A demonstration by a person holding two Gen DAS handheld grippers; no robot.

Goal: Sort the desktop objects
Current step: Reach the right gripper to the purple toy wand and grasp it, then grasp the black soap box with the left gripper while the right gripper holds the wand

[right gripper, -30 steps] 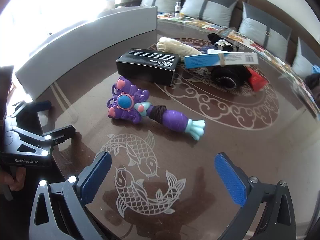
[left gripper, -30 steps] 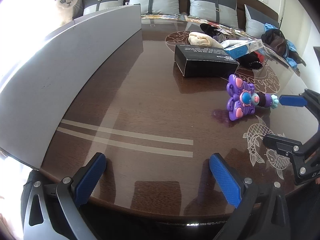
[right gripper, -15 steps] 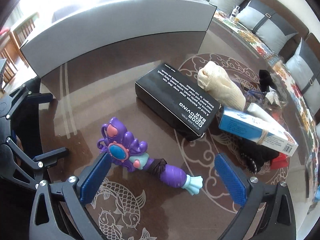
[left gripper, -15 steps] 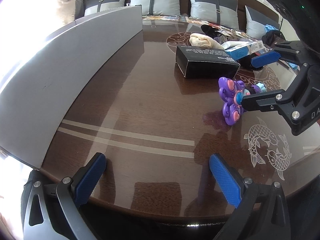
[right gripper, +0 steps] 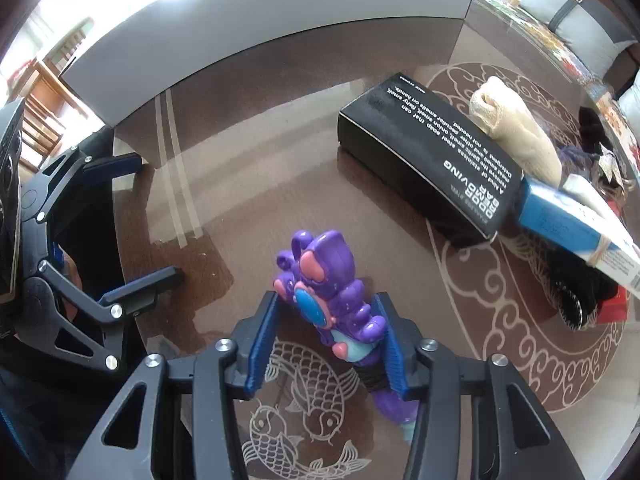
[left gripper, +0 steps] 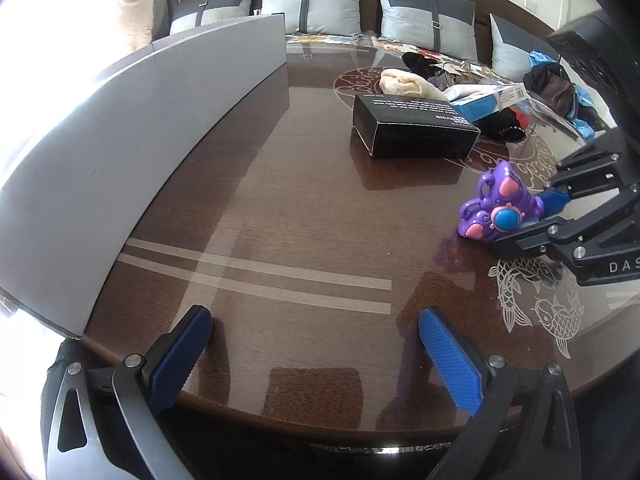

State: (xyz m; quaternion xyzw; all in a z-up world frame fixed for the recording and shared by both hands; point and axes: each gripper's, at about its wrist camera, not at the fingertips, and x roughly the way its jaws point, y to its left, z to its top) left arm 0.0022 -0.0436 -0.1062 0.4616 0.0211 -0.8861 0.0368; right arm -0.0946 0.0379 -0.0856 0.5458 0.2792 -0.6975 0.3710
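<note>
Left wrist view: set low at the near edge of the table [left gripper: 280, 208], faced across it toward the cushioned bench [left gripper: 320, 12]; the left gripper [left gripper: 316, 356] is seen at the bottom, the right gripper [left gripper: 536, 216] at the right edge.

Right wrist view: held close above the tabletop, angled steeply down over the purple toy [right gripper: 332, 292].

Shared by both: purple toy [left gripper: 496, 208], black box [left gripper: 416, 128] [right gripper: 432, 156], grey board [left gripper: 132, 136] [right gripper: 260, 28], fish inlay [left gripper: 536, 300].
</note>
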